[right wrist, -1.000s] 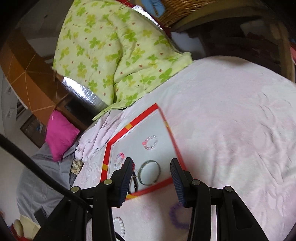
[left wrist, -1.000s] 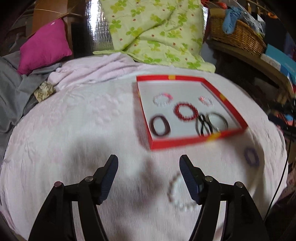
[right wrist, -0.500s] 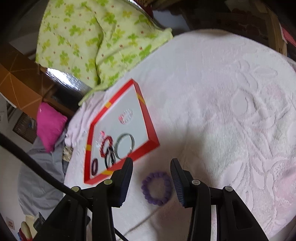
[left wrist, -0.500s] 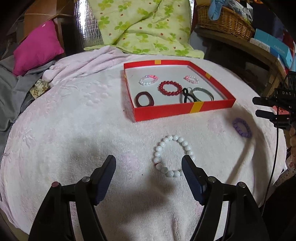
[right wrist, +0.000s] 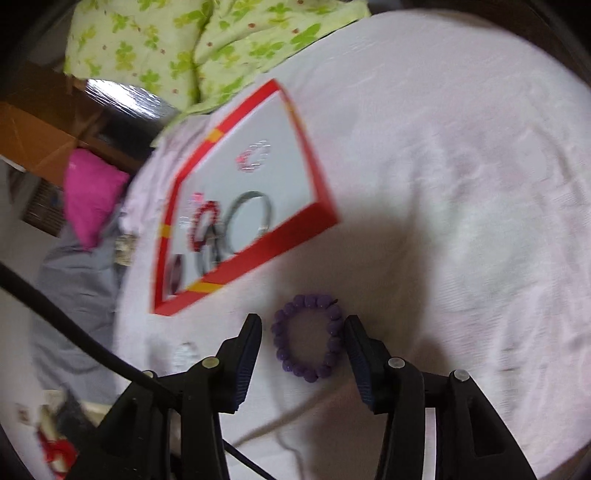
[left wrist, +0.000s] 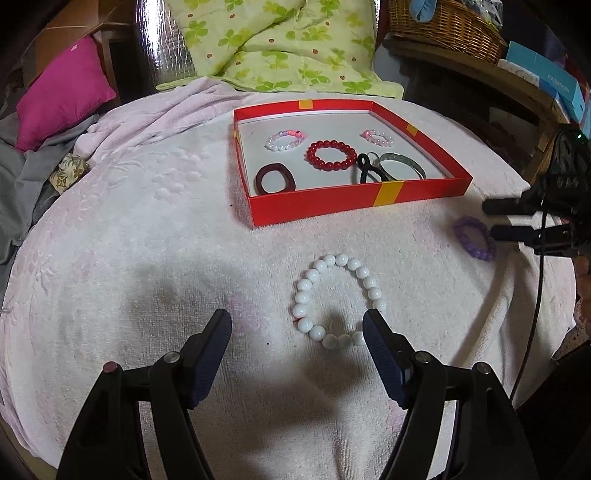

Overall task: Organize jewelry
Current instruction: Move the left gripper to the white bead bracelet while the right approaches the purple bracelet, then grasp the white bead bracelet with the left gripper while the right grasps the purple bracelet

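Fingers of the left gripper [left wrist: 297,325] stand wide apart, the white bead bracelet [left wrist: 338,301] just ahead, its near beads by the right-hand fingertip; right gripper [right wrist: 303,328] jaws are opening, straddling the purple bracelet [right wrist: 306,338] on the blanket [right wrist: 461,221], not pressing it.

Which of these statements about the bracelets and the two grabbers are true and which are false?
1. The white bead bracelet lies inside the red box. False: it lies on the pale pink blanket, in front of the box.
2. The purple bead bracelet sits between the fingers of the right gripper. True; its jaws are opening and do not press on it.
3. The left gripper holds the red bead bracelet. False: it is open and empty; that bracelet lies in the box.
4. A wicker basket stands beyond the blanket. True.
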The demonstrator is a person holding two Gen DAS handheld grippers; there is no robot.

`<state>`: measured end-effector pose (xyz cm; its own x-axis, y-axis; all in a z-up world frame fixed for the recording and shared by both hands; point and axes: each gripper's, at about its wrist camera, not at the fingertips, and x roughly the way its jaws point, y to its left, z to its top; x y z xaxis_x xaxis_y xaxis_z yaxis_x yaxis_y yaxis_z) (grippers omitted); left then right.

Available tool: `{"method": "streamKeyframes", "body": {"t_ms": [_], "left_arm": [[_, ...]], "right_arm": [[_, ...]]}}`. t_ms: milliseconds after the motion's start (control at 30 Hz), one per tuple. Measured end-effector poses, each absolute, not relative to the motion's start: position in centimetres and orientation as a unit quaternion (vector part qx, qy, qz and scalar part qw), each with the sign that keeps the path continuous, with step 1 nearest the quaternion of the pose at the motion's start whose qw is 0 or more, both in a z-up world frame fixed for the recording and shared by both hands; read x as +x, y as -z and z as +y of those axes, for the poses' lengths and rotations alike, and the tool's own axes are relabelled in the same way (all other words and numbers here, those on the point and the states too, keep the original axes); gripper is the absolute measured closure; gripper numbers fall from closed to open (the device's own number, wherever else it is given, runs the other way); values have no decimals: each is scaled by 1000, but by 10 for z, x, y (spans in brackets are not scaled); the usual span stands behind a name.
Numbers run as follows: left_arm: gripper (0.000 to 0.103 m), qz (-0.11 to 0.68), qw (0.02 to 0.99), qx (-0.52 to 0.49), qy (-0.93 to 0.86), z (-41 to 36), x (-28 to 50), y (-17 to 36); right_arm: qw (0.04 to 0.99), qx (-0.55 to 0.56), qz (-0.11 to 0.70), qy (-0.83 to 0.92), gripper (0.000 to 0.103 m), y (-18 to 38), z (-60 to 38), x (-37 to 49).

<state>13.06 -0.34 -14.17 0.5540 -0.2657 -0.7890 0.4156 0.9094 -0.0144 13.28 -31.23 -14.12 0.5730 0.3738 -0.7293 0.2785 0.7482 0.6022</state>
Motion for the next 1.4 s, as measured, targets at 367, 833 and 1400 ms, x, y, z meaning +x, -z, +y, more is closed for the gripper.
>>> {"method": "streamKeyframes", "body": {"t_ms": [367, 833, 1400], "left_arm": [[29, 439, 874, 75, 194, -3, 133, 144], [28, 429, 876, 94, 200, -14, 129, 144], [28, 421, 875, 146, 191, -28, 124, 151]], "right_arm": [[833, 312, 456, -3, 53, 131, -308, 130], [849, 198, 489, 11, 50, 138, -266, 144], [868, 98, 485, 43, 57, 141, -244, 149]]}}
